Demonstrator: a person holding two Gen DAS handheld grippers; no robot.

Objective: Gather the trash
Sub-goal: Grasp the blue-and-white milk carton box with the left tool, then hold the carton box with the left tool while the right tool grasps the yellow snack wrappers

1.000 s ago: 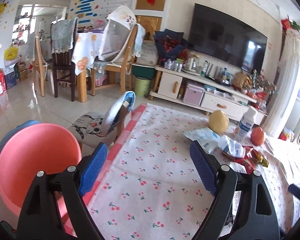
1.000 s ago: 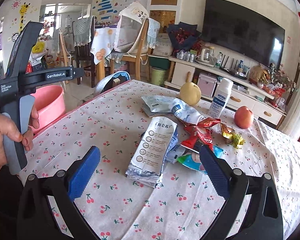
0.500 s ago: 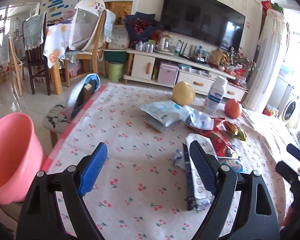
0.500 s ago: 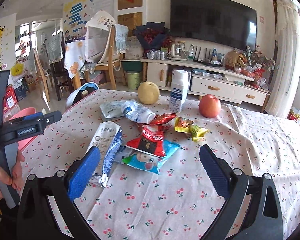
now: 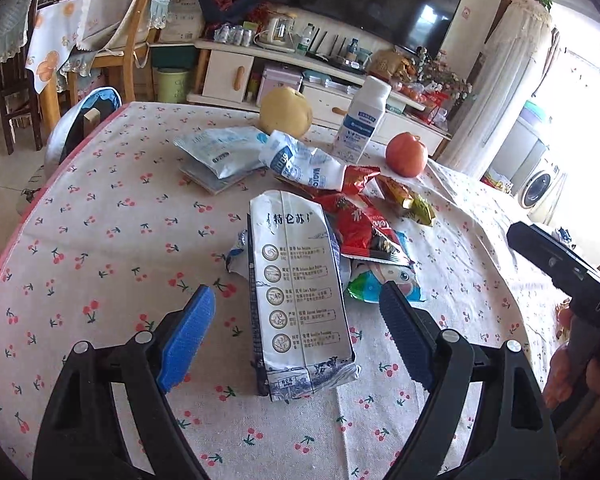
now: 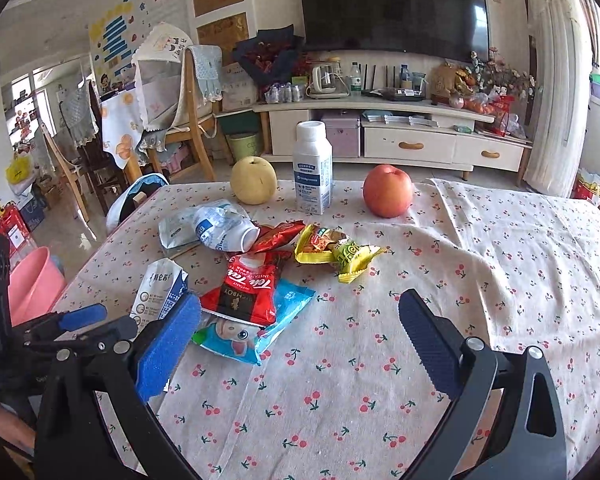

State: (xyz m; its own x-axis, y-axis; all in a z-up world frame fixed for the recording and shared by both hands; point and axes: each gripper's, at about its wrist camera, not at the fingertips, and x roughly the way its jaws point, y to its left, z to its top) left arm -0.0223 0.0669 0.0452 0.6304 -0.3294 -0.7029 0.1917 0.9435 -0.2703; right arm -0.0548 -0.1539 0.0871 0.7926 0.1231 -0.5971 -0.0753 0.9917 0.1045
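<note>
Left gripper [image 5: 296,320] spread wide, straddling flattened milk carton [image 5: 298,292] on cherry tablecloth [image 5: 100,240]. Right gripper [image 6: 300,340] also wide, empty, over wrapper pile [image 6: 260,292].

You are working in a home living room: a wall television [image 6: 392,4] above a low cabinet [image 6: 380,140] with drawers, wooden dining chairs [image 6: 192,120], children's wall decorations [image 6: 116,36], a washing machine [image 5: 540,188], and a desk [image 6: 500,280] under cherry-print cloth.
</note>
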